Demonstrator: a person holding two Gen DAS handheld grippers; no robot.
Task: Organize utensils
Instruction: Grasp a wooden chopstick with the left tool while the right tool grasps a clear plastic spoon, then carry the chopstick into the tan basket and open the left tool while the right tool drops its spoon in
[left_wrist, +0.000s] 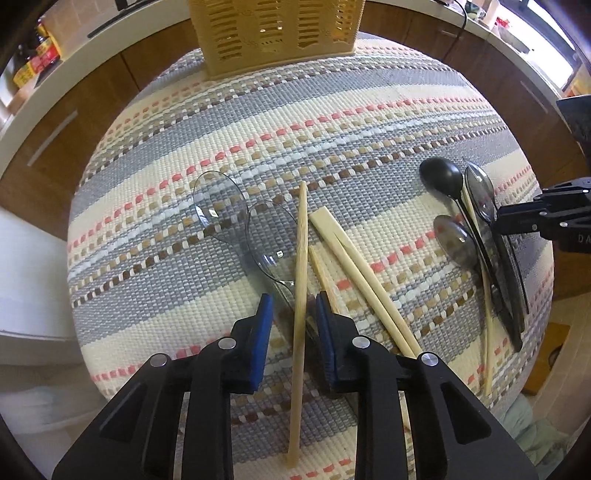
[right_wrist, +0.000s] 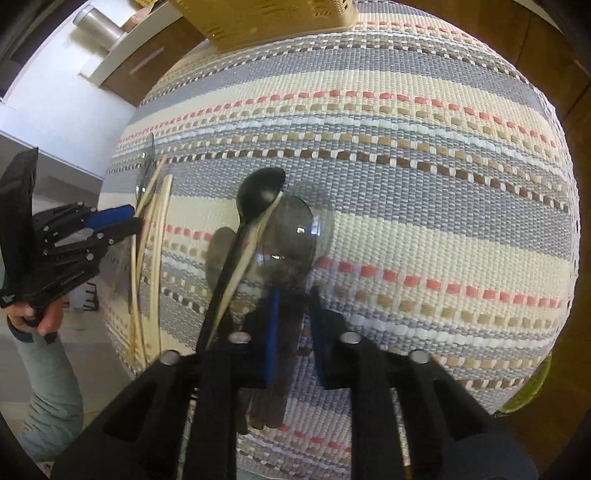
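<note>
Two tongs-style grippers are pointing steeply down at a striped woven mat (left_wrist: 369, 110), with a yellow slotted basket (left_wrist: 273, 33) standing at 12 o'clock on its far edge.

From the left wrist, the left gripper (left_wrist: 295, 328) is straddling a single bamboo chopstick (left_wrist: 301, 258) running from 12 to 6 o'clock. Its blue pads are standing narrowly apart, a slim gap showing on either side of the stick, so nothing is being pinched. Two clear spoons (left_wrist: 273, 243) are lying just at 11 o'clock of it, and a joined chopstick pair (left_wrist: 354, 266) is lying at 1 o'clock.

At 3 o'clock a black spoon (left_wrist: 441, 179), a smoky spoon (left_wrist: 480, 195) and a metal spoon (left_wrist: 452, 240) are lying heaped together.

From the right wrist, the right gripper (right_wrist: 293, 332) is nearly closed, squeezing the dark spoon handles (right_wrist: 290, 354) of that heap. A hand (right_wrist: 40, 317) is holding the left gripper at 9 o'clock.
</note>
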